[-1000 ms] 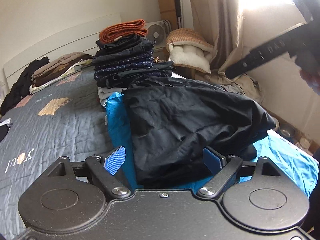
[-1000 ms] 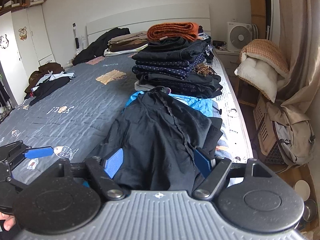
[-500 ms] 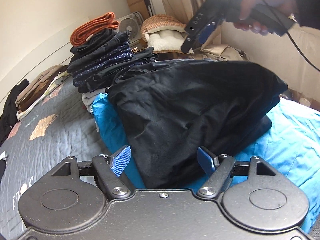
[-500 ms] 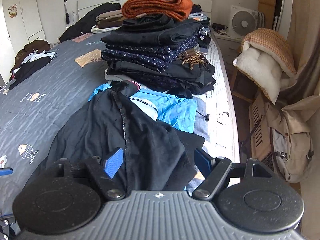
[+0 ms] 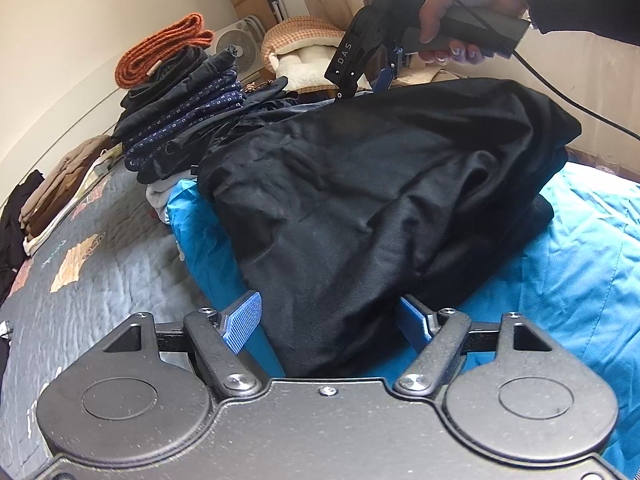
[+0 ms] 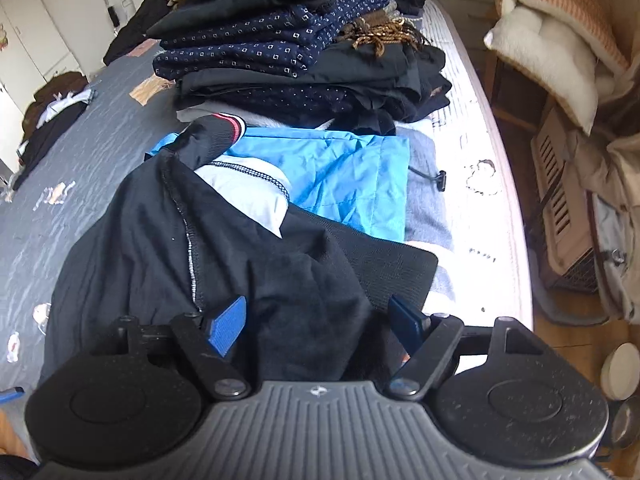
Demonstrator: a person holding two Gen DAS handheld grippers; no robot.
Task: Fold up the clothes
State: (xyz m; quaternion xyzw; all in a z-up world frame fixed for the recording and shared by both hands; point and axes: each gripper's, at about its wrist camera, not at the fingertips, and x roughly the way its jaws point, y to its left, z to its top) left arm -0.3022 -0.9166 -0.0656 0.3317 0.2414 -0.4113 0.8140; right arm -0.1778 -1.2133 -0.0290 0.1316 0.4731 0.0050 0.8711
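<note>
Black fabric fills both views: the black garment (image 5: pixel 380 200) lies bunched on top of a blue jacket (image 5: pixel 560 280) on the bed (image 5: pixel 100 248).

Left wrist: my left gripper (image 5: pixel 330 318) has jaws wide, nothing held, hem of the garment sitting between them. Blue layer is right under the hem, so if I close low I prob. pinch both and drag the jacket along. Right gripper (image 5: pixel 380 76) shows at the far edge, held in a hand (image 5: pixel 460 4); its cable hangs over the cloth and could snag on a lift.

Right wrist: right gripper (image 6: pixel 318 320) jaws also wide, empty, over a thick black wad. Seam (image 6: pixel 188 232) runs skewed and a grey lining (image 6: pixel 248 196) shows, so layers are doubled; a grab here may take one ply only, and the fold comes out crooked. Folded stack (image 6: pixel 288 60) stands just behind, leaning a bit. A wide swing could knock it. Garment also lies near the bed's edge, so it can slide off.
</note>
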